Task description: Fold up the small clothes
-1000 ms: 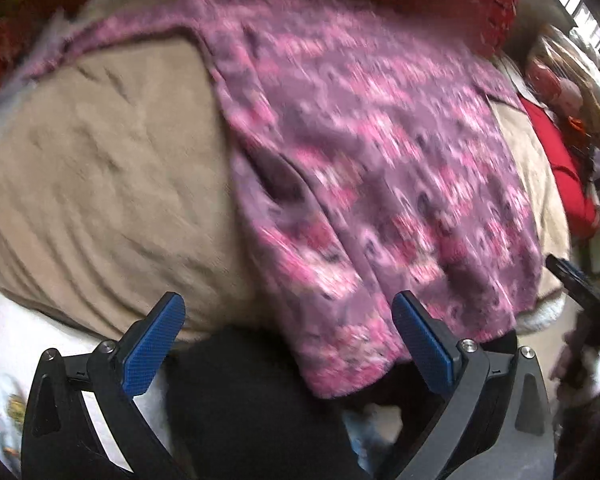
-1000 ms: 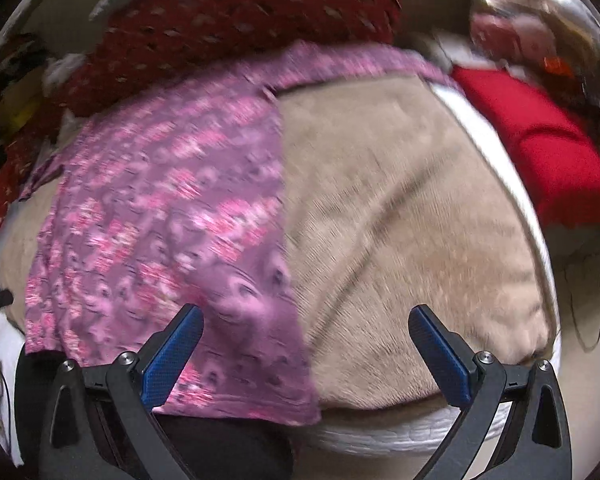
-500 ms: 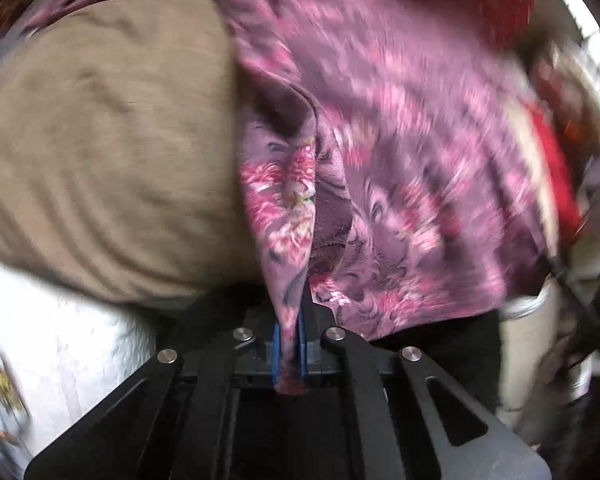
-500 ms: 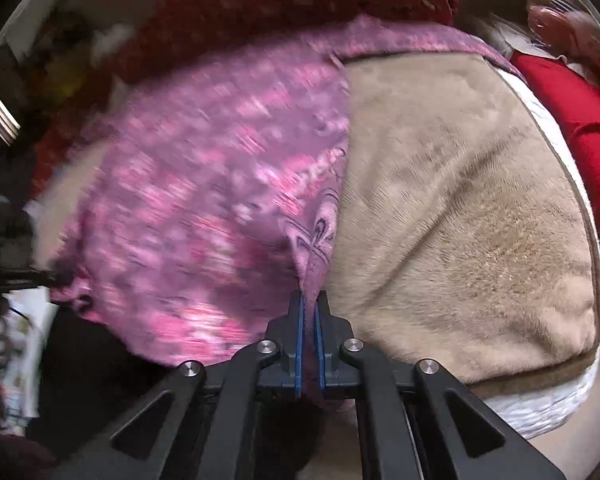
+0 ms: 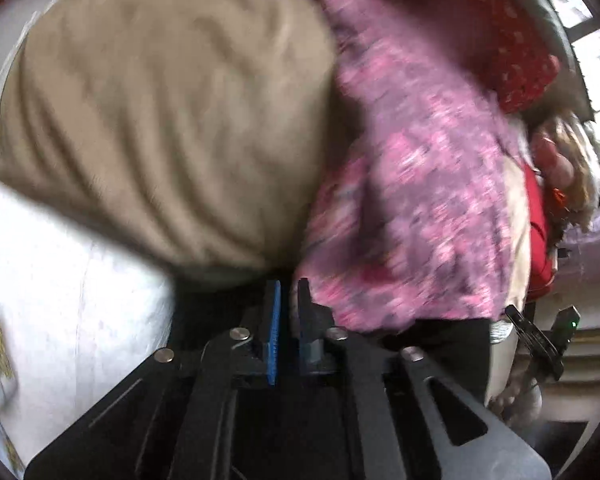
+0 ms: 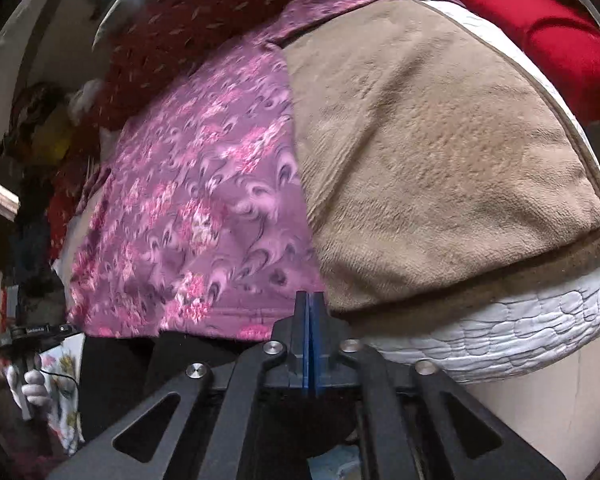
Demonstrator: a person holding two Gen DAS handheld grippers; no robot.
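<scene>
Fabric no longer rises into either tool, as it did half a second ago. The left gripper (image 5: 289, 312) pinched a fold of the floral garment (image 5: 420, 200) then. Now its blue pads (image 5: 275, 320) stand a narrow slit apart with nothing between them, and the cloth lies just to the right of them, blurred. The right gripper (image 6: 309, 316) has its pads pressed together, as before. Its tip sits at the garment's near hem where the hem meets the beige blanket (image 6: 440, 160), and we cannot tell whether any cloth is caught there.

We count one garment, spread flat on the blanket's left part in the right wrist view. We also count one beige blanket, one white quilted mattress (image 6: 520, 320) under it, one dark red patterned cloth (image 6: 204, 20) beyond, and two grippers.
</scene>
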